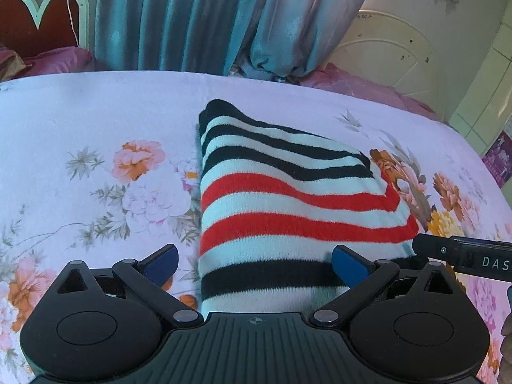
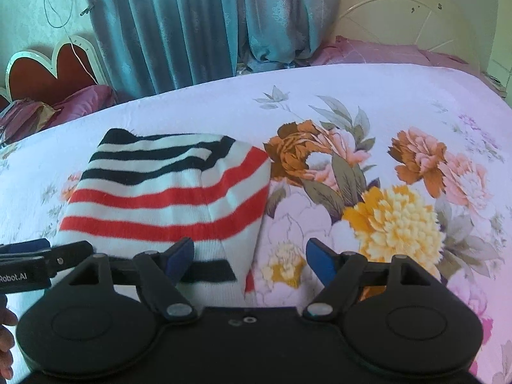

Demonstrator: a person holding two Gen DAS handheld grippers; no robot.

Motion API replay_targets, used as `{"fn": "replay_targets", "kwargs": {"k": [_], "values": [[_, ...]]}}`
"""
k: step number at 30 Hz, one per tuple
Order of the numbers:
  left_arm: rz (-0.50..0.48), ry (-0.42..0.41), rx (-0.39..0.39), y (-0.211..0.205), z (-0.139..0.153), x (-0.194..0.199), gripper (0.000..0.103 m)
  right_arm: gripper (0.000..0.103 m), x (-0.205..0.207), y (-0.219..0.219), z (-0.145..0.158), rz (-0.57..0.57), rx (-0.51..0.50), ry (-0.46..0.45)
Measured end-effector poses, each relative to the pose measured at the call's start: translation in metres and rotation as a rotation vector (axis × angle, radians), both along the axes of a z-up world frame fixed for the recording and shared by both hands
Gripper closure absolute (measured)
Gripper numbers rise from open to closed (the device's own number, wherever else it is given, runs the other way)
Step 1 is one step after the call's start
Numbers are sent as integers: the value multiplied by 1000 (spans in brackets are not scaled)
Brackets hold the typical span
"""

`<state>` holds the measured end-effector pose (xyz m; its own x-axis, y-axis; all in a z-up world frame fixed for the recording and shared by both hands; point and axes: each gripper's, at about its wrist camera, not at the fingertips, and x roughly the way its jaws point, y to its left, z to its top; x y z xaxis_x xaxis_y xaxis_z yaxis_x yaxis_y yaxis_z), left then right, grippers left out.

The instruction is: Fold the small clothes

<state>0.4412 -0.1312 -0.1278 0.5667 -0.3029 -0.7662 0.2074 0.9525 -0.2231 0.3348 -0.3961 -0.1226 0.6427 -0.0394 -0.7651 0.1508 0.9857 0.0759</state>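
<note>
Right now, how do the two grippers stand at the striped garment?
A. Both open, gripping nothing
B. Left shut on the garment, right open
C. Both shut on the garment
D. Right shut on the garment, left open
A: the left gripper has its blue fingers spread wide over the near edge of the garment, and the right gripper is spread likewise, neither pinching the cloth.

The folded top (image 1: 281,198) is white with black and red stripes, on a pale pink bed sheet (image 1: 80,118) with orange, yellow and pink flowers.
</note>
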Motion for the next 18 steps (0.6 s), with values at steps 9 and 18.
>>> {"fn": "replay_targets", "kwargs": {"k": [9, 18], "values": [[-45, 25, -43, -5, -18, 16, 2, 27, 25, -7, -11, 31, 25, 11], [-70, 72, -141, -1, -33, 25, 9, 36, 37, -21, -43, 102, 302, 52]]}}
